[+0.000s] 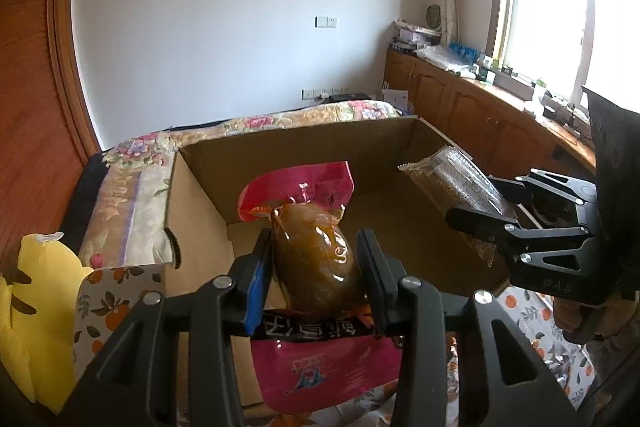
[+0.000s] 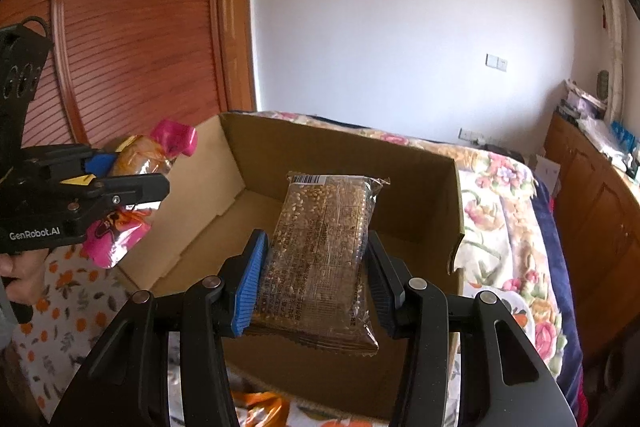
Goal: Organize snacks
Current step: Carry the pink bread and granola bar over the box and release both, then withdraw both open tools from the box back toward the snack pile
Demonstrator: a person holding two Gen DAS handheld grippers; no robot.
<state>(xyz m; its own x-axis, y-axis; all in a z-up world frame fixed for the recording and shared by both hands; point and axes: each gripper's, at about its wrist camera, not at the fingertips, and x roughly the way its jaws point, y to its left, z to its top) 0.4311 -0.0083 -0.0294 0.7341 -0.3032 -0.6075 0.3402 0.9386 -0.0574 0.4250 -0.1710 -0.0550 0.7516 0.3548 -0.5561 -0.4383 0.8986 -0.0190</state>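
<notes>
My left gripper [image 1: 316, 267] is shut on a pink snack packet [image 1: 312, 251] with a brown filling, held above the near left part of an open cardboard box [image 1: 304, 143]. My right gripper [image 2: 316, 267] is shut on a clear packet of brown sesame bars [image 2: 320, 259], held over the box [image 2: 420, 163]. In the left wrist view the right gripper [image 1: 480, 227] and sesame packet [image 1: 452, 183] are at the right of the box. In the right wrist view the left gripper [image 2: 120, 183] with the pink packet [image 2: 132, 195] is at the left of the box.
The box stands on a bed with a floral cover [image 2: 512, 195]. A yellow soft item [image 1: 36, 311] lies at the left. An orange-patterned cloth [image 2: 68, 307] lies near the box. Wooden cabinets [image 1: 472, 107] run under the window. An orange packet [image 2: 260, 407] lies in front.
</notes>
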